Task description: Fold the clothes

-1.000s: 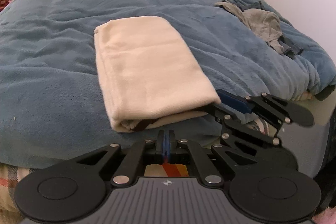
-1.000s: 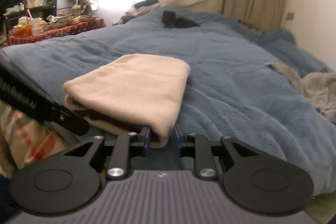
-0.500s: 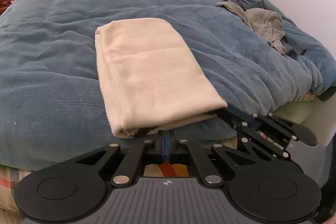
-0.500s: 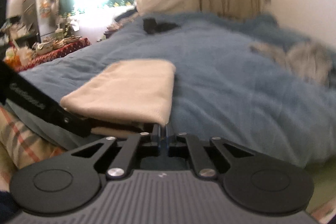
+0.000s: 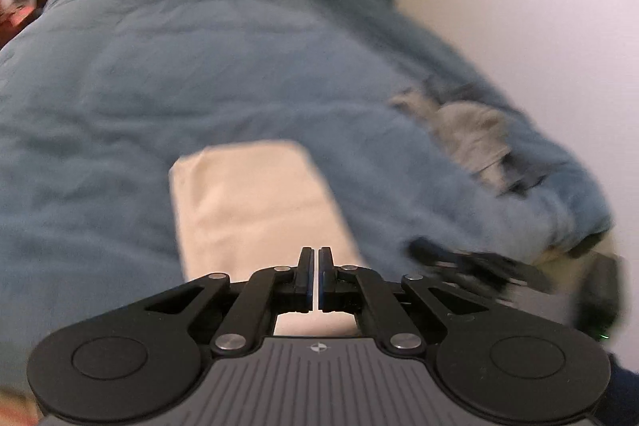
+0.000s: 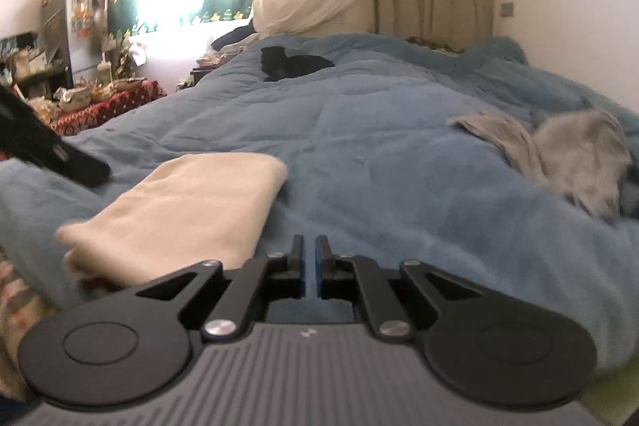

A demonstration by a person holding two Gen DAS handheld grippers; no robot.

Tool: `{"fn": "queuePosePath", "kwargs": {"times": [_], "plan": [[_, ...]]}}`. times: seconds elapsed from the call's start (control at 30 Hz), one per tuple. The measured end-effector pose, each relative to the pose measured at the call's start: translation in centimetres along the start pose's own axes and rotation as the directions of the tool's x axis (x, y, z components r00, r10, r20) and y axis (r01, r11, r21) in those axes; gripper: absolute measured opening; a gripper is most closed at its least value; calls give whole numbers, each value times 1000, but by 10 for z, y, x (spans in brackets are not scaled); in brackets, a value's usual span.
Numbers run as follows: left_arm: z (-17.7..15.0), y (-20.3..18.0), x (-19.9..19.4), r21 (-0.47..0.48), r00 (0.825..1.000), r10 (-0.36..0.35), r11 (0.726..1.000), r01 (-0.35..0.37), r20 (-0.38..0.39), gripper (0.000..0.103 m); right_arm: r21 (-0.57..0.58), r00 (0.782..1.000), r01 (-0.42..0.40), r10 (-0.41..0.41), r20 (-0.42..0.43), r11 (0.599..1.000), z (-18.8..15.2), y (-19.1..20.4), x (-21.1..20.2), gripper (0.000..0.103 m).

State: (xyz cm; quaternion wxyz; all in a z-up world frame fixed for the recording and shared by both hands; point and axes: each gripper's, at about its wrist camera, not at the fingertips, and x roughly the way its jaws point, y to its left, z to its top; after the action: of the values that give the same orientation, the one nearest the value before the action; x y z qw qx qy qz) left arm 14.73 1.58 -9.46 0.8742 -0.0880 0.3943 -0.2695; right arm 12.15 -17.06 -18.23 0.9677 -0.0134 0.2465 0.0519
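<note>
A cream folded cloth (image 5: 255,210) lies flat on the blue duvet (image 5: 199,66), near the bed's front edge. My left gripper (image 5: 318,254) hovers over its near end, shut with nothing in it. My right gripper (image 6: 309,246) is just right of the cream folded cloth (image 6: 187,210), over the bare duvet (image 6: 399,166). It is shut and empty, with only a thin slit between the pads. In the blurred left wrist view the right gripper (image 5: 471,266) shows at the lower right. A crumpled grey garment (image 6: 575,154) lies further right, also visible as the grey garment (image 5: 471,134) near the wall.
A small black item (image 6: 291,62) lies far back on the bed. A cluttered side table (image 6: 100,98) stands left of the bed under a bright window. A white wall (image 5: 519,6) borders the bed on the right. Part of the left tool (image 6: 60,154) crosses the left edge.
The right gripper let go of the cloth's near corner, closed, and slid right off the cloth. The left gripper rose from below the cloth's edge and tilted up, now over it.
</note>
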Motion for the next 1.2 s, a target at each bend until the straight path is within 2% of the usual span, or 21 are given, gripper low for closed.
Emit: {"fn": "queuePosePath", "kwargs": {"times": [0.03, 0.13, 0.23, 0.3, 0.37, 0.47, 0.73, 0.93, 1.03, 1.2], "plan": [[3, -2, -4, 9, 1000, -14, 1000, 14, 15, 2, -11, 1000, -14, 14, 5, 1000, 6, -2, 9, 5], [7, -3, -2, 17, 999, 18, 1000, -19, 29, 4, -44, 998, -57, 57, 2, 997, 22, -5, 41, 5], [7, 5, 32, -6, 996, 85, 996, -86, -32, 4, -67, 996, -89, 86, -34, 994, 31, -6, 76, 6], [1, 14, 55, -2, 987, 136, 991, -136, -83, 4, -81, 993, -102, 97, -64, 992, 28, -5, 94, 6], [-5, 22, 65, -14, 983, 151, 988, -153, -107, 4, -80, 989, -132, 125, -83, 988, 23, -4, 100, 5], [-10, 31, 66, -39, 983, 141, 988, -147, -114, 4, -101, 983, -173, 166, -81, 980, 8, 6, 85, 4], [-10, 29, 62, -50, 984, 130, 989, -137, -123, 4, -204, 990, -138, 133, -39, 969, -21, 23, 29, 3], [0, 6, 70, -4, 991, 80, 997, -81, -104, 4, -207, 994, -106, 105, -18, 973, -15, 18, 35, 3], [1, -8, 84, 22, 991, 75, 997, -73, -108, 4, -222, 991, -133, 131, -24, 966, -14, 24, 40, 3], [-10, -12, 98, 8, 988, 76, 997, -75, -132, 4, -209, 987, -161, 155, -44, 965, -26, 33, 21, 1]]}}
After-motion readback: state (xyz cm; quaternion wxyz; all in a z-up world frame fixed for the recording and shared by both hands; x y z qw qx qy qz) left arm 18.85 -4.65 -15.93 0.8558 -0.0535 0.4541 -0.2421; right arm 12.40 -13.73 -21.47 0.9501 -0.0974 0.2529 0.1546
